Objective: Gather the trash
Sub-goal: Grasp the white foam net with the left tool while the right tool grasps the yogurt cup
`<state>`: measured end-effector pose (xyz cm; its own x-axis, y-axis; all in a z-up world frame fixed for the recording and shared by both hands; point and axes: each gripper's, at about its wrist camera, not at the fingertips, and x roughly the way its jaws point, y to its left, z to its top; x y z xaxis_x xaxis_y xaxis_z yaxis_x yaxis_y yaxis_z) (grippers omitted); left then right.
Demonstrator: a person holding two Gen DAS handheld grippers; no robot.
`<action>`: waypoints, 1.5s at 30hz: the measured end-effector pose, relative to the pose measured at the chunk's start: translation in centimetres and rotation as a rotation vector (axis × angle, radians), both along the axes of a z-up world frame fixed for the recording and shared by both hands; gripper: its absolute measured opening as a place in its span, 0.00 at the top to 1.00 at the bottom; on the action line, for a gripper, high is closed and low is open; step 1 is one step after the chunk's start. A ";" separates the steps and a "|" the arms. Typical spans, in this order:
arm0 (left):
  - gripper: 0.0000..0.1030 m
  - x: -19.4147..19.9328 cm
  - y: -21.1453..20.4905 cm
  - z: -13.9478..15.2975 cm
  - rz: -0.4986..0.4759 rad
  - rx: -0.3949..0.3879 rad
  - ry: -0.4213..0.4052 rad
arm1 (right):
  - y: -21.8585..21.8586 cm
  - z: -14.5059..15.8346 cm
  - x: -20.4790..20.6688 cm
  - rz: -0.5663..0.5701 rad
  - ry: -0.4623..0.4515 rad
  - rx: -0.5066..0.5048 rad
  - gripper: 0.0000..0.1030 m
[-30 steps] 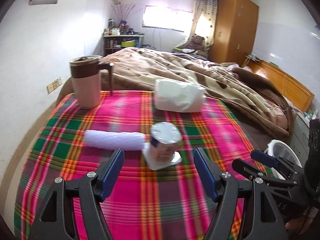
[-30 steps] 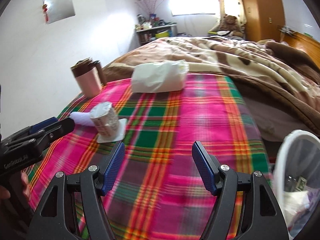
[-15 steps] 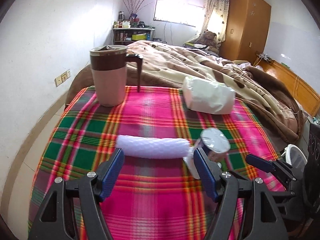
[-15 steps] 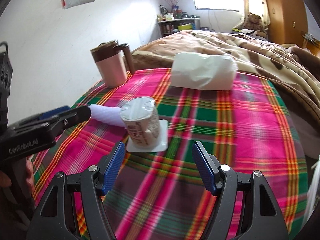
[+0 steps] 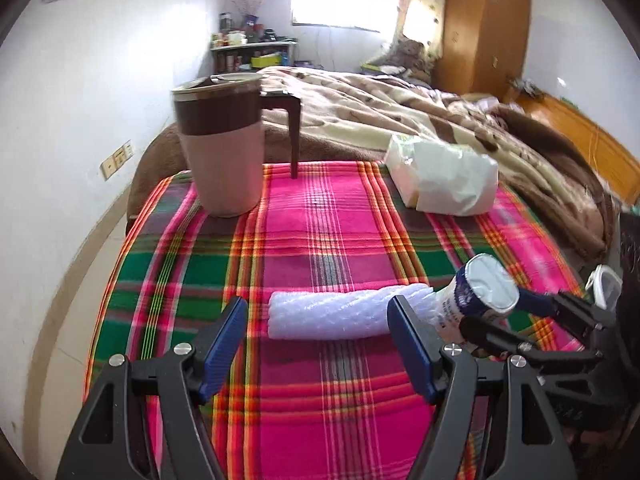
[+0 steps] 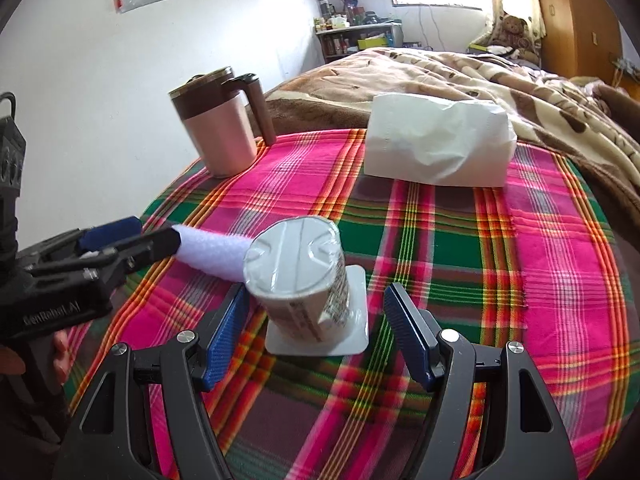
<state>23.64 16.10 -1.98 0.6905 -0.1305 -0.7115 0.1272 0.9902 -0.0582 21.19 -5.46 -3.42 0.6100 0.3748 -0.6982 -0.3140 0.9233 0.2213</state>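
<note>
A white roll of bubble wrap [image 5: 344, 314] lies on the plaid cloth [image 5: 320, 224]. My left gripper [image 5: 318, 344] is open and just short of it, jaws on either side of its width. An upturned yogurt cup [image 6: 298, 276] stands tilted on its square lid, next to the roll's right end [image 6: 212, 254]. My right gripper [image 6: 316, 332] is open with its jaws either side of the cup's base, not touching. The cup also shows in the left wrist view [image 5: 478, 298].
A pink and brown lidded mug [image 5: 222, 152] stands at the back left. A white tissue pack [image 5: 444, 176] lies at the back right. A brown blanket [image 5: 420, 120] covers the bed behind. A white bin's rim [image 5: 604, 286] shows at the far right.
Both grippers have moved forward. The left has come close to the bubble wrap roll; the right has closed in around the yogurt cup. Both stay open.
</note>
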 end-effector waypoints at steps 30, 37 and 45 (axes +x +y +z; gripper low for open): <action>0.23 -0.5 -4.0 -2.3 -0.323 -0.069 0.137 | -4.1 0.7 -0.9 -0.140 -0.008 -0.027 0.53; 0.22 -1.0 -5.2 -0.6 -0.293 0.039 0.049 | -5.0 0.7 -1.0 -0.165 -0.011 -0.027 0.53; 0.21 0.2 -6.1 -2.8 -0.345 0.054 0.120 | -5.5 0.6 -1.2 -0.172 -0.008 -0.017 0.53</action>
<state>23.89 9.99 -4.78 0.5238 -0.3011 -0.7969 0.4493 0.8924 -0.0419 20.02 -10.92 -2.87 0.6698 0.2527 -0.6982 -0.1528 0.9671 0.2034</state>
